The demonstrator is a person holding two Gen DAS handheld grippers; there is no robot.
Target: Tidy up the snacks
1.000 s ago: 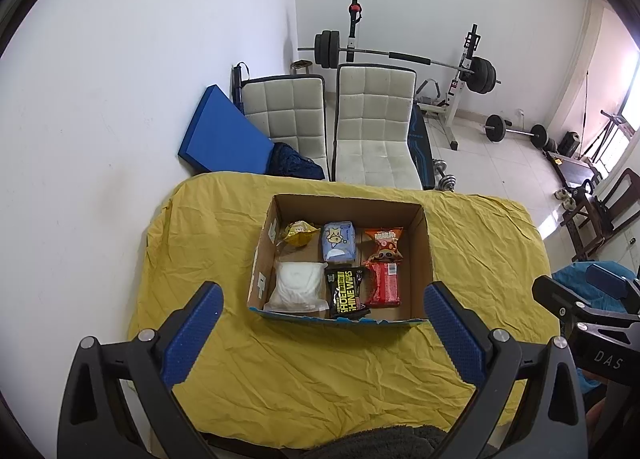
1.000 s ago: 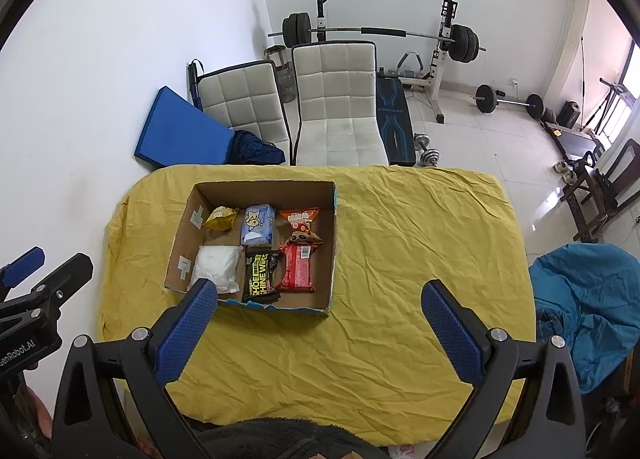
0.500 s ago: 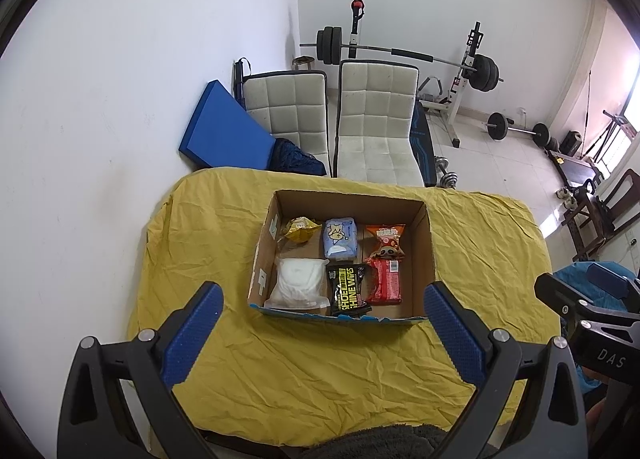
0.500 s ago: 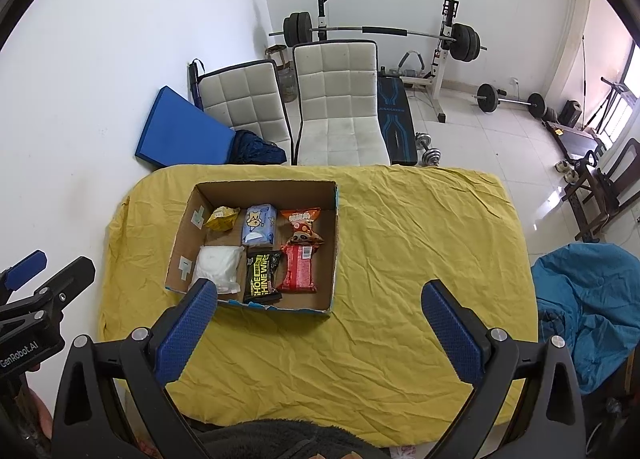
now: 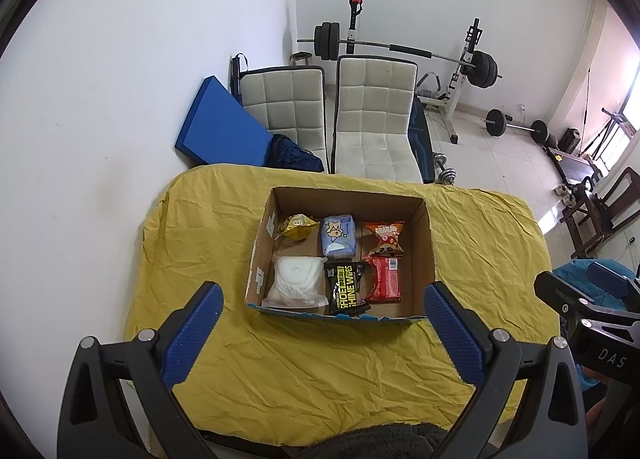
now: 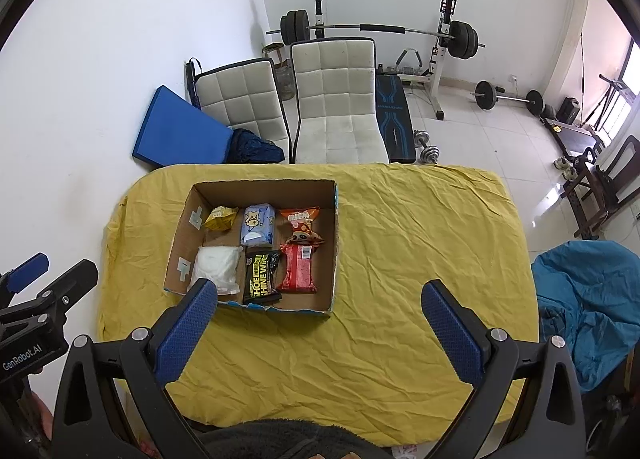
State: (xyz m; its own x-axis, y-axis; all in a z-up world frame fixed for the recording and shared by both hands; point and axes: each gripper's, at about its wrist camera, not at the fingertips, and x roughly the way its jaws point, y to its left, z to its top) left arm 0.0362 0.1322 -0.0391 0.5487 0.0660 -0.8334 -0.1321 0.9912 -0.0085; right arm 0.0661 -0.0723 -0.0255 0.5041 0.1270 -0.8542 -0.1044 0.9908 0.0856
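Observation:
An open cardboard box sits on the yellow-covered table. Inside lie several snack packs in two rows: a yellow pack, a pale blue pack, an orange pack, a white pack, a black pack and a red pack. My left gripper hovers open above the table's near edge, in front of the box. My right gripper is open too, high over the near edge, right of the box. Neither holds anything.
Two white padded chairs stand behind the table, with a blue mat against the wall. Weight bench and barbells fill the far room. A blue cloth-covered seat lies to the right of the table.
Both grippers have drifted slightly, so the box sits a little lower in the views. Nothing was grasped or released.

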